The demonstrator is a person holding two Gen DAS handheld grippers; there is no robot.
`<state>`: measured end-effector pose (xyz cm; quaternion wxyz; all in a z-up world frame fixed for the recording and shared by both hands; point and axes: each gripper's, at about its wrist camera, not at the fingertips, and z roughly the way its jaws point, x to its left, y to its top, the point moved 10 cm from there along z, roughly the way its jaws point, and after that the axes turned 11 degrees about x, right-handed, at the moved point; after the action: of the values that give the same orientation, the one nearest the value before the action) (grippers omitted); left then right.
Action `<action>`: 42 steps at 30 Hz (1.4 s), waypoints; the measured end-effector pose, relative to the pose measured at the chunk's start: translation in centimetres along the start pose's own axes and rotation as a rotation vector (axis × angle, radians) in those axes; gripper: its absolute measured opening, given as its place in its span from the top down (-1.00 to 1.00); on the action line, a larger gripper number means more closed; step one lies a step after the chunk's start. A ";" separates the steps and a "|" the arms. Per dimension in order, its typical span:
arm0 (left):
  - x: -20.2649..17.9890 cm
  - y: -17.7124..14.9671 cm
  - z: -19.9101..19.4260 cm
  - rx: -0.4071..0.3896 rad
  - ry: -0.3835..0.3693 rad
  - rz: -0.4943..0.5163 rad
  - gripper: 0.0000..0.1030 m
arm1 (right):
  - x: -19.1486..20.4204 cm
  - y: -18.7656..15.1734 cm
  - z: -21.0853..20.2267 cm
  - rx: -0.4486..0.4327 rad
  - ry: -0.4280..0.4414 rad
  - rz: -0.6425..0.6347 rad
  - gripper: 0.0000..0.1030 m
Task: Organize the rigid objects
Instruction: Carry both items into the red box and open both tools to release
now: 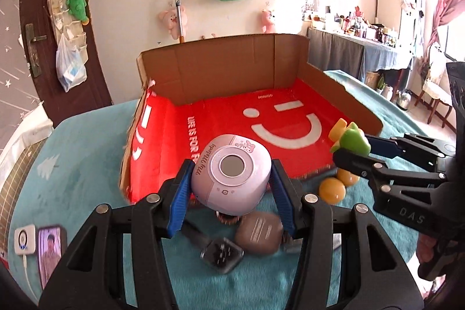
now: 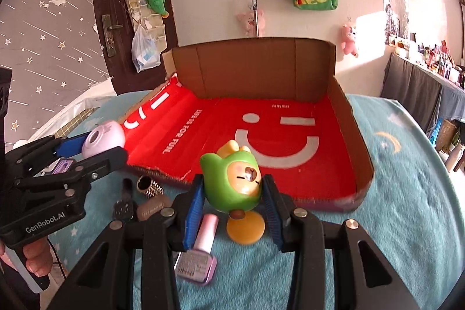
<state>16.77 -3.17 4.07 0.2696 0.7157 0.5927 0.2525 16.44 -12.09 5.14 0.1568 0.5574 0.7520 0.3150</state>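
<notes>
Grippers holding 2 items before the red-lined box

Left gripper (image 1: 229, 179): its jaws are clamped on the sides of a lilac rounded device (image 1: 231, 179) printed "My Melody", held above the teal cloth (image 1: 87, 179) that covers the tabletop, at the near edge of the cardboard box (image 1: 232, 71). Right gripper (image 2: 232, 193): its jaws are clamped on a green-hooded bear figurine (image 2: 232, 179) with an orange base, held near the box's front edge. The box is open at the front, with brown walls and a red floor bearing a white smiley. On the cloth below lie a pink nail-polish bottle (image 2: 200, 249), a dark watch (image 1: 222, 253), a brown oval case (image 1: 258, 234) and 2 orange balls (image 1: 332, 189).
</notes>
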 end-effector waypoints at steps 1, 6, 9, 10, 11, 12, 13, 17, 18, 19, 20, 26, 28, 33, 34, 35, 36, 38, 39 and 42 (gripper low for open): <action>0.0 0.5 0.2 -0.002 -0.003 0.000 0.03 | -0.1 0.4 0.1 -0.003 -0.004 -0.002 0.18; 0.2 2.0 1.7 0.016 -0.006 0.002 0.03 | -0.8 1.9 0.8 -0.003 -0.002 0.005 0.18; 0.6 3.0 2.9 0.031 -0.009 -0.003 0.03 | -1.5 2.8 1.5 0.011 -0.004 0.019 0.18; 0.8 3.3 3.1 0.035 -0.011 -0.007 0.03 | -1.8 3.1 1.9 0.018 -0.007 0.027 0.18; 0.9 3.6 3.6 0.043 -0.014 -0.012 0.03 | -2.1 3.4 2.1 0.025 -0.009 0.034 0.18; 1.1 3.9 4.1 0.054 -0.021 -0.020 0.03 | -2.4 3.6 2.4 0.033 -0.011 0.041 0.18; 1.3 4.1 4.7 0.066 -0.030 -0.028 0.03 | -2.8 3.9 2.9 0.043 -0.018 0.047 0.18; 1.7 4.5 7.3 0.131 -0.059 -0.047 0.03 | -3.8 4.5 4.6 0.083 -0.030 0.059 0.18; 1.8 4.6 8.1 0.153 -0.062 -0.050 0.03 | -4.0 4.6 5.1 0.095 -0.028 0.063 0.18; 1.9 4.5 8.8 0.169 -0.059 -0.050 0.03 | -4.3 4.7 5.7 0.111 -0.031 0.069 0.18; 2.0 4.5 9.4 0.182 -0.053 -0.050 0.03 | -4.4 4.7 6.1 0.120 -0.036 0.071 0.18; 2.3 3.8 12.2 0.255 -0.040 -0.039 0.03 | -5.0 4.6 8.6 0.190 -0.048 0.067 0.18; 2.3 3.4 12.9 0.275 -0.039 -0.038 0.03 | -5.1 4.4 9.4 0.210 -0.060 0.062 0.18; 2.4 2.7 14.3 0.325 -0.045 -0.038 0.03 | -5.6 3.8 10.8 0.255 -0.071 0.063 0.18; 2.5 2.5 14.6 0.336 -0.044 -0.039 0.03 | -5.6 3.7 11.1 0.266 -0.072 0.064 0.18; 2.5 2.3 14.8 0.345 -0.042 -0.040 0.03 | -5.7 3.6 11.3 0.269 -0.072 0.062 0.18; 2.6 2.1 15.1 0.356 -0.040 -0.042 0.03 | -5.6 3.7 11.4 0.265 -0.076 0.056 0.18; 2.7 1.9 15.5 0.360 -0.042 -0.049 0.03 | -5.6 3.7 11.4 0.269 -0.080 0.051 0.18; 2.8 1.8 15.5 0.361 -0.039 -0.050 0.03 | -5.6 3.8 11.5 0.270 -0.081 0.050 0.18; 2.8 1.7 15.4 0.363 -0.043 -0.056 0.03 | -5.6 3.9 11.6 0.269 -0.084 0.047 0.18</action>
<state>28.99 -2.03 -5.83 0.1553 0.7411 0.6424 0.1185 28.00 -13.12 -1.69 0.1047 0.6035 0.7670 0.1912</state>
